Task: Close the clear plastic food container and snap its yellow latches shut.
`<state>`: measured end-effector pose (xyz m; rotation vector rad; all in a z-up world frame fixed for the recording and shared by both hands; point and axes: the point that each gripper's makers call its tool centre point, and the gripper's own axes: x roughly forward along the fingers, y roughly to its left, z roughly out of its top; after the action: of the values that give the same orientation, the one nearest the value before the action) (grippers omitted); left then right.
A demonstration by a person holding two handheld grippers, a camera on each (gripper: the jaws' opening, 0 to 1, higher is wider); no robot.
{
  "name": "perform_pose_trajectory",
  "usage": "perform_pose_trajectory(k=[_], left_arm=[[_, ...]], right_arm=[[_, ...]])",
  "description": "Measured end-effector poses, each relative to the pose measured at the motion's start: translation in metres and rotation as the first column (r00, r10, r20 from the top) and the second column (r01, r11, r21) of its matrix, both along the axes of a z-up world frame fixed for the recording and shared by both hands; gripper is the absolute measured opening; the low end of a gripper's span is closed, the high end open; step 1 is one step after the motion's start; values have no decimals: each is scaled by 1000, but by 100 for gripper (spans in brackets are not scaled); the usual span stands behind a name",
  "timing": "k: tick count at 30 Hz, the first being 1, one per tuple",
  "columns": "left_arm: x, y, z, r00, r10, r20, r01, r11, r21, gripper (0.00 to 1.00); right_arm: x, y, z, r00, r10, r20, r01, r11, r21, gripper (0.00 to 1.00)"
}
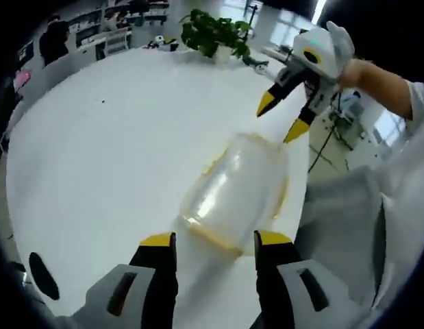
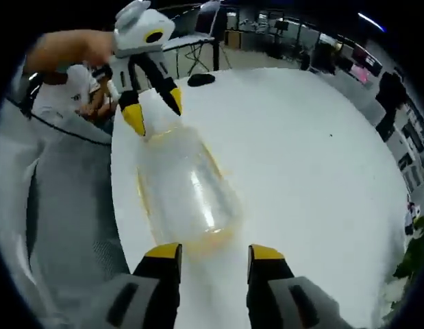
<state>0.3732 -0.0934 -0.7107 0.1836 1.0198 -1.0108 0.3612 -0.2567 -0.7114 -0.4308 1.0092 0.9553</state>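
Clear box waits between two grippers

Clear plastic makes up the food box (image 1: 233,193), which lies on the white table (image 1: 109,157) with its lid on top. The box sits just ahead of the left gripper (image 1: 215,241), whose jaws are spread wide and hold nothing. The right gripper (image 1: 285,118) hangs at the far end of the box, open and empty too. One gripper at each end probably lets both push the yellow latches (image 2: 213,240) down. A green plant (image 1: 215,32) stands far behind.
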Motion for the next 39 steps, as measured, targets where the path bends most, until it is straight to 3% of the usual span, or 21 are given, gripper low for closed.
perform_pose_trajectory(k=[3,6,10,18,21,25,30,37,39], left_arm=[[1,0,-3,994,95,-54,-96,995,-14,42],[0,2,-8,987,145,-72,-145,989,-2,44],[-6,-2,-11,975,189,-120,-192,981,-19,43],[-13,-5,-21,963,228,-147,-232,973,-14,42],[-16,-8,-22,960,234,-155,-240,971,-17,42],[-20,-13,-24,959,233,-162,-239,971,-17,38],[-15,-7,-27,954,265,-143,-266,964,15,31],[-18,-14,-30,934,318,-164,-317,948,35,36],[-18,-15,-29,938,311,-152,-307,951,45,36]], right_arm=[[1,1,0,996,-91,-25,91,996,23,35],[-1,3,-2,989,-137,-52,139,990,31,35],[-2,6,-7,979,-187,-86,191,981,43,34],[-3,10,-17,950,-283,-128,293,954,62,36],[-7,16,-20,947,-284,-148,295,953,64,35],[-11,18,-27,954,-270,-129,275,961,21,35],[-11,21,-23,943,-304,-138,310,950,25,35],[-12,22,-25,938,-319,-138,322,947,-2,34],[-12,22,-25,939,-318,-134,320,948,-9,33]])
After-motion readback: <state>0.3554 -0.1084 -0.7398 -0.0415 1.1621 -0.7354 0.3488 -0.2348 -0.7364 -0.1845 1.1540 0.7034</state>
